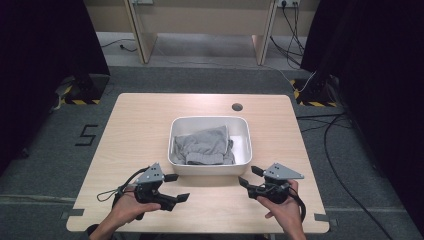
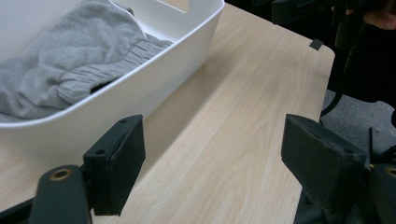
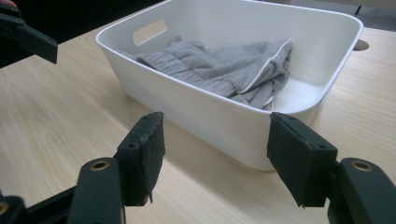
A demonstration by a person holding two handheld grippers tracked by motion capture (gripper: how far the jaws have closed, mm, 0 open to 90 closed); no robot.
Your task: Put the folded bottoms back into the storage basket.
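A white plastic tub [image 1: 210, 168] [image 2: 140, 84] [image 3: 224, 116] stands in the middle of the wooden table. Inside it lies a crumpled grey garment [image 1: 204, 146] [image 2: 51, 74] [image 3: 224, 67] with a ribbed band. My left gripper [image 1: 177, 187] [image 2: 212, 163] is held near the table's front edge, left of the tub's near wall, open with nothing between its jaws. My right gripper [image 1: 248, 176] [image 3: 215, 154] is held at the tub's near right corner, also open and holding nothing. Both point toward the tub without touching it.
The table [image 1: 130, 130] has a round cable hole [image 1: 237, 106] at the back. Bare wood lies to the left and right of the tub. Cables [image 1: 335, 150] run over the grey floor to the right, and a desk frame [image 1: 200, 25] stands beyond the table.
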